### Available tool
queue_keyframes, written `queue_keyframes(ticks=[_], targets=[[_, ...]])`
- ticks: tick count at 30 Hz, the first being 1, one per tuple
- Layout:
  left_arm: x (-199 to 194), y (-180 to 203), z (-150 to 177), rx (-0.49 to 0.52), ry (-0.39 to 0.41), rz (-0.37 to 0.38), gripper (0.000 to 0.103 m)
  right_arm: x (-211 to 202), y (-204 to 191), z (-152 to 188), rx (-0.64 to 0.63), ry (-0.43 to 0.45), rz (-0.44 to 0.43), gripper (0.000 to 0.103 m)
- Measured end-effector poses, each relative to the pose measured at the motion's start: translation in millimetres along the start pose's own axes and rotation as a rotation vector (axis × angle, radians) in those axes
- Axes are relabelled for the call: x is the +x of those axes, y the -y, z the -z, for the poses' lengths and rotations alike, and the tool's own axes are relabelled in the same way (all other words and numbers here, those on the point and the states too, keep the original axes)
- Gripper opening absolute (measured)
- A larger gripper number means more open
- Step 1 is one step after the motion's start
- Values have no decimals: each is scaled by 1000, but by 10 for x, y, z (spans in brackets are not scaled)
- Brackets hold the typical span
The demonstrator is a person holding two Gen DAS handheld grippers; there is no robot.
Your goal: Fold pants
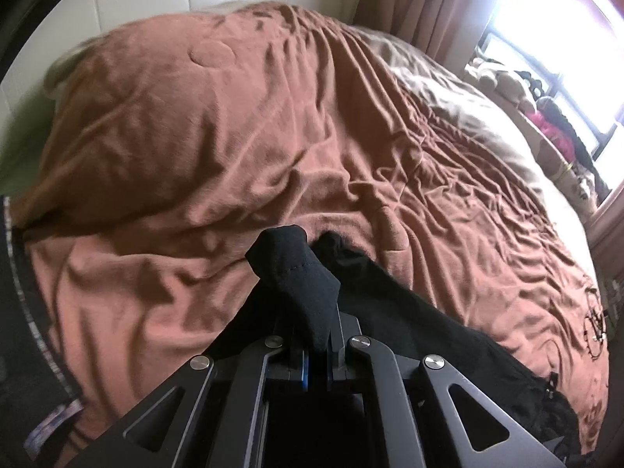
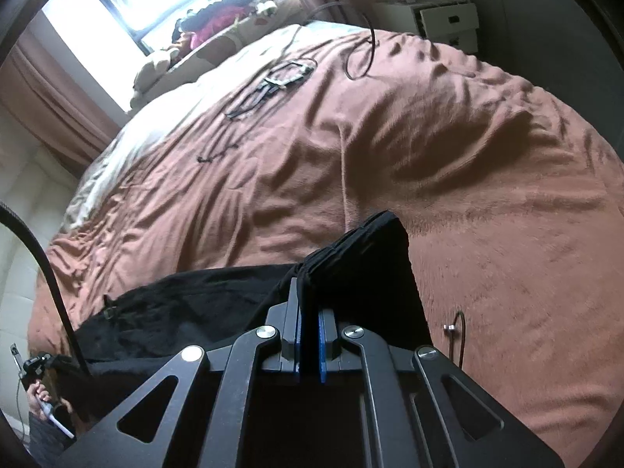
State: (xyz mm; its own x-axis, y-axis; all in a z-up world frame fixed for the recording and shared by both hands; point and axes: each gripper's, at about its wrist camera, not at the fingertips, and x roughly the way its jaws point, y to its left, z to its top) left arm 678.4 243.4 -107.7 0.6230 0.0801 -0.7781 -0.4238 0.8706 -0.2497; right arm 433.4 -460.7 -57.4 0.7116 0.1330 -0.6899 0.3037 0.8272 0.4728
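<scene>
Left gripper (image 1: 318,335) clamped on bunched corner of black fabric pants (image 1: 390,296); right gripper (image 2: 310,312) clamped on flat layered edge. Pants hang btwn both over rumpled rust-brown fleece blanket (image 2: 487,234) (prob. so cloth stays taut for laying flat).

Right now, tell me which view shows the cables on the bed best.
The right wrist view: the cables lie coiled in plain sight on the blanket, far side, near the window. The left wrist view shows only a thin tangle at the right edge, small and partly cut off.
</scene>
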Motion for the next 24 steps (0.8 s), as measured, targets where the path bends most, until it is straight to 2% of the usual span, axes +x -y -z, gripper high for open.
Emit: queue_keyframes(ticks=[7, 11, 13, 15, 16, 17, 20, 24], targets=[[429, 113, -34, -5, -46, -29, 5, 291, -81, -107, -21, 0, 41, 2], [675, 171, 29, -17, -147, -37, 6, 453, -154, -87, -35, -17, 74, 5], [690, 212, 89, -25, -174, -1, 17, 443, -197, -64, -51, -27, 53, 18], [667, 293, 131, -4, -182, 29, 34, 366, -284, -41, -95, -11, 9, 62], [644, 345, 148, 9, -179, 40, 36, 299, -359, -17, -126, 12, 8, 68], [623, 389, 160, 17, -178, 47, 39, 248, -427, 3, -158, 33, 21, 70], [621, 506, 166, 29, -188, 73, 39, 171, -655, 53, -262, 54, 22, 70], [686, 548, 118, 22, -190, 55, 39, 180, -1022, 129, -397, 58, -3, 70]])
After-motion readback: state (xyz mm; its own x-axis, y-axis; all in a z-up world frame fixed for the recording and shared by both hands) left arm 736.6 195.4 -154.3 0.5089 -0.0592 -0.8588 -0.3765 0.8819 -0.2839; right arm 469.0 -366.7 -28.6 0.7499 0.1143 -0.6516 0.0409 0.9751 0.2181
